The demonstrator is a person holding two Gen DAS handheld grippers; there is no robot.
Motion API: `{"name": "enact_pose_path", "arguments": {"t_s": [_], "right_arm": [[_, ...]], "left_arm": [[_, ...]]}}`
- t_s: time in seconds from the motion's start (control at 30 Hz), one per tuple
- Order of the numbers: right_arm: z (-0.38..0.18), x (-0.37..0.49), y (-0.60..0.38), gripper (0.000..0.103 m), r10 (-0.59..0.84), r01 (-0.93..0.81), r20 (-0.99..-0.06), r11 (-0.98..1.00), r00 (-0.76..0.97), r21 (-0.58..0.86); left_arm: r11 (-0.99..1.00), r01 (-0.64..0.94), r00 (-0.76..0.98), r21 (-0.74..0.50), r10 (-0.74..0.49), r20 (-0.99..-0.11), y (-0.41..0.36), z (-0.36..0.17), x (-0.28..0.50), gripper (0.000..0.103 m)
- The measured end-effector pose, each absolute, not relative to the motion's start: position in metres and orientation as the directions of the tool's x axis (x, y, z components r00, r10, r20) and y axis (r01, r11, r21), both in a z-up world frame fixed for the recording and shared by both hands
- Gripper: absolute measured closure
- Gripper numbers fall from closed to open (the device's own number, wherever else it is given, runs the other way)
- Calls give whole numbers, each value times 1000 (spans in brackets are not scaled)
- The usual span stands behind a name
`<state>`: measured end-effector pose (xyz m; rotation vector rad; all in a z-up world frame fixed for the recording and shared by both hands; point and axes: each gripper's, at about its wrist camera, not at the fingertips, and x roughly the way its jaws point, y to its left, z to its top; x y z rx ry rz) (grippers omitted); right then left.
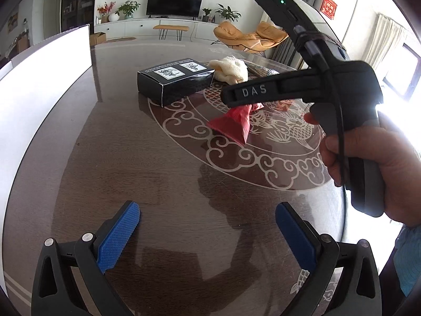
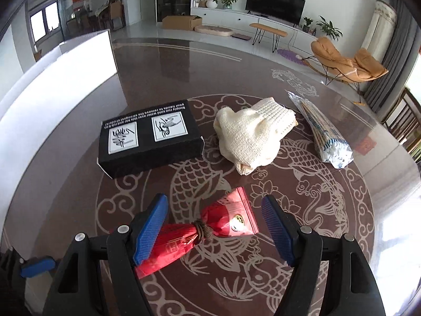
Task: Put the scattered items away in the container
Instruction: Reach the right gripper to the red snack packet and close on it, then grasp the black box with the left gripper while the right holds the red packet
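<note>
A red tied pouch [image 2: 210, 229] lies on the table between the open jaws of my right gripper [image 2: 214, 229], which hovers over it without closing. It also shows in the left wrist view [image 1: 234, 123]. Behind it lie a black box [image 2: 150, 137], a cream knitted cloth [image 2: 252, 134] and a wrapped bundle of chopsticks [image 2: 323, 131]. The white container [image 2: 65, 79] stands at the left; it also shows in the left wrist view [image 1: 39, 79]. My left gripper [image 1: 208, 234] is open and empty above bare table.
The dark glossy round table [image 2: 355, 210] carries a fish pattern. In the left wrist view the right gripper's body and the hand [image 1: 368, 158] fill the right side. The black box [image 1: 176, 80] and cream cloth [image 1: 231, 69] lie beyond.
</note>
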<state>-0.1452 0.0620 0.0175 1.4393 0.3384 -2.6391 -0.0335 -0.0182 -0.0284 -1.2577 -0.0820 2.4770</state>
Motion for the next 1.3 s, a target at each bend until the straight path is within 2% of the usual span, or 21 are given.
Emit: {"name": "enact_pose_path", "arguments": {"t_s": [0.1,0.27,0.47,0.57,0.6,0.67,0.7,0.87,1.07,1.2,1.3], "right_arm": [[21,-118,91,29,8,175,-840,-977,-542,-122],[35,-89,133,29,-128,145,-818,-988,-560,55],[19,-112,107,29,-115,256,-822,-966,-558,-38],[4,-120,101,31,-148,307,-842,-951,-518,-22],[2,-118,100,33,-157,320,-843,-947,-514,-19],[2,-110,104,63,-174,326,-835,-945,-523,-7],[2,-105,107,82,-160,311,-833,-950,-530,-16],[1,-56,128,83,-144,265,-824,-964,-548,-8],[2,-16,148,82,-170,193,-801,-979,-574,69],[3,-13,149,82,-180,172,-778,-981,-601,94],[3,-13,148,82,-185,173,-772,-980,-608,99]], "left_arm": [[-933,-288,-540,-215,344,-769,-19,-29,-34,0],[-945,-293,-537,-146,289,-792,-8,-31,-35,0],[-930,-289,-540,-226,353,-764,-20,-30,-34,0],[-926,-290,-541,-242,367,-757,-23,-32,-35,0],[-924,-291,-540,-249,374,-754,-25,-32,-35,0],[-915,-296,-536,-274,396,-746,-28,-31,-35,0],[-909,-303,-526,-287,411,-744,-30,-30,-36,0],[-919,-316,-529,-234,376,-761,-50,-7,-72,0],[-836,-530,-435,-143,413,-801,-26,4,-171,0],[-820,-571,-462,25,297,-836,0,-8,-208,0],[-823,-559,-495,100,235,-836,10,-17,-227,0]]}}
